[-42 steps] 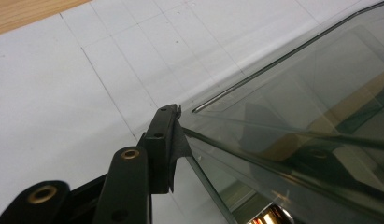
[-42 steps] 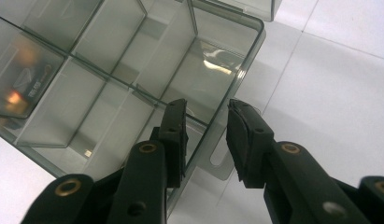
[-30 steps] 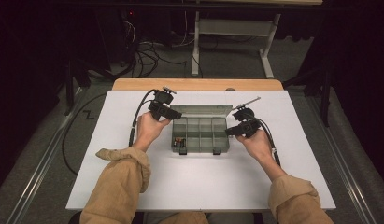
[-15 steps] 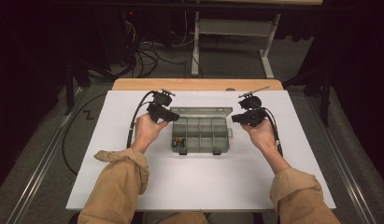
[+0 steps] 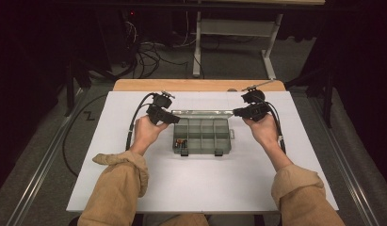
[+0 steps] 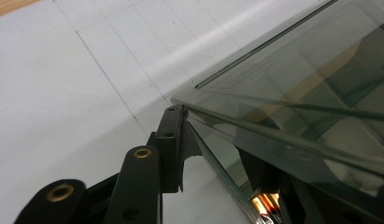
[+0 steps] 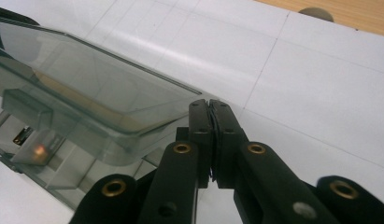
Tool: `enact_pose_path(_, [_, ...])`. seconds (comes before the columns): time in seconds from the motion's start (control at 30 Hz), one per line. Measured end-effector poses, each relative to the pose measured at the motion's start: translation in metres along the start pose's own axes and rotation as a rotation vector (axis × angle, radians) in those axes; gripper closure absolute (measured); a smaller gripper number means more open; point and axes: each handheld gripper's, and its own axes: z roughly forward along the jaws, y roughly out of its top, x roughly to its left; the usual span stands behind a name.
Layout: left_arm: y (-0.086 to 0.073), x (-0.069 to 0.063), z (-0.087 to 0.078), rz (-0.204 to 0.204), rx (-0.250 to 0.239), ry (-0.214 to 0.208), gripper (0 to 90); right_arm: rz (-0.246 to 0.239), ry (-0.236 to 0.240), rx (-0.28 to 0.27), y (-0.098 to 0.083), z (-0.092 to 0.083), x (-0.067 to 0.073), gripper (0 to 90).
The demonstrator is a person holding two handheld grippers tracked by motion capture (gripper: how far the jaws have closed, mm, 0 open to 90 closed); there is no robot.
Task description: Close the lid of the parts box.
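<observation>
Fingers of the right gripper (image 7: 212, 140) press flat together with nothing between them, just off the near corner of the clear lid (image 7: 96, 88). In the high view that gripper (image 5: 238, 112) sits at the 3 o'clock end of the raised lid (image 5: 203, 113), apart from it. The left gripper (image 5: 174, 119), at the 9 o'clock end, has just been closing. One of its fingers (image 6: 173, 135) lies against the lid's edge (image 6: 273, 126); the other is lost behind the tinted plastic, so whether they pinch the lid cannot be told. The compartment box (image 5: 200, 136) rests mid-desk (image 5: 229, 188) on the white surface, its lid tilted up along the 12 o'clock side. Its divided cells look mostly bare from above; small dark and reddish pieces (image 5: 180, 141), too small to name, sit in the cell at 7 o'clock. Glare and reflections blur the box's inside in both gripper views.
</observation>
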Motion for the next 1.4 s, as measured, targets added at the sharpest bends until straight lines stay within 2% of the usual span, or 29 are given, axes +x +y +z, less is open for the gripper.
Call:
enact_pose_path(0.2, [-0.001,0.000,0.000,-0.003,0.003,-0.001,62.0,-0.014,0.011,0.003,0.000,0.000,0.001,89.8])
enact_pose_path(0.37, [-0.002,0.001,-0.005,0.006,0.017,-0.018,62.2,-0.029,0.017,0.002,0.000,0.000,0.002,89.0])
enact_pose_path(0.63, [-0.002,0.009,-0.012,-0.011,0.045,0.001,62.5,-0.045,0.020,0.021,-0.002,0.002,0.002,89.0])
enact_pose_path(0.73, [-0.002,0.014,-0.017,0.007,0.033,0.014,71.7,-0.051,0.021,0.029,-0.003,0.002,0.003,89.0])
enact_pose_path(0.87, [0.001,0.017,-0.023,-0.004,0.026,0.030,80.2,-0.063,0.026,0.038,-0.005,0.001,0.003,89.0])
enact_pose_path(0.9, [0.002,0.015,-0.024,-0.014,0.020,0.027,82.0,-0.062,0.028,0.041,-0.005,0.001,0.004,89.0])
enact_pose_path(1.07, [0.004,0.008,-0.029,-0.012,-0.006,0.008,85.3,-0.073,0.036,0.046,-0.010,0.001,0.005,89.0])
enact_pose_path(1.23, [0.002,0.000,-0.031,0.020,-0.016,-0.007,85.5,-0.080,0.045,0.053,-0.015,0.002,0.005,88.5])
enact_pose_path(1.4, [-0.001,-0.005,-0.033,0.028,-0.012,-0.022,85.6,-0.093,0.054,0.051,-0.018,0.001,0.008,88.4])
